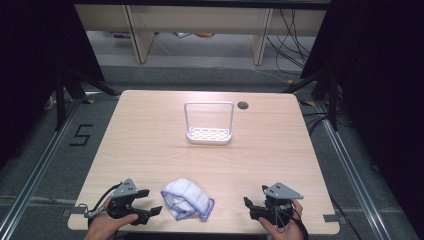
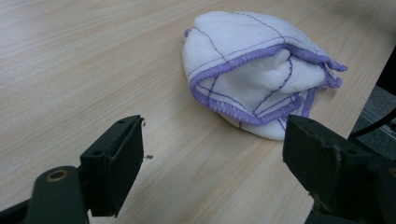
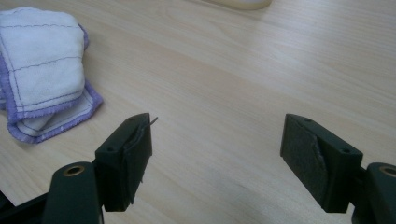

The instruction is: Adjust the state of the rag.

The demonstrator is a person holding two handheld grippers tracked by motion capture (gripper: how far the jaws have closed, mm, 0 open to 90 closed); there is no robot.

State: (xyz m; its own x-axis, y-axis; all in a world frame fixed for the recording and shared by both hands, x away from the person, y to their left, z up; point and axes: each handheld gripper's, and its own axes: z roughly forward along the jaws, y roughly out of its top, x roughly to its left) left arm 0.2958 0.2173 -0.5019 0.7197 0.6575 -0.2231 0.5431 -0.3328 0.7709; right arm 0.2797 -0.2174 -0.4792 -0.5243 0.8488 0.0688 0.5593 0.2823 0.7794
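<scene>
A wooden table (image 1: 150, 135) carries a white rack (image 1: 209, 126) at its far middle. A crumpled white cloth (image 1: 187, 199) lies at the near edge, between the left gripper (image 1: 146, 207) and right gripper (image 1: 253, 206), both spread, holding nothing.

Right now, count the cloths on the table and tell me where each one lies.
1. The white cloth with purple edging lies crumpled near the table's front edge, between the left gripper and the right gripper. No other cloth is visible.
</scene>
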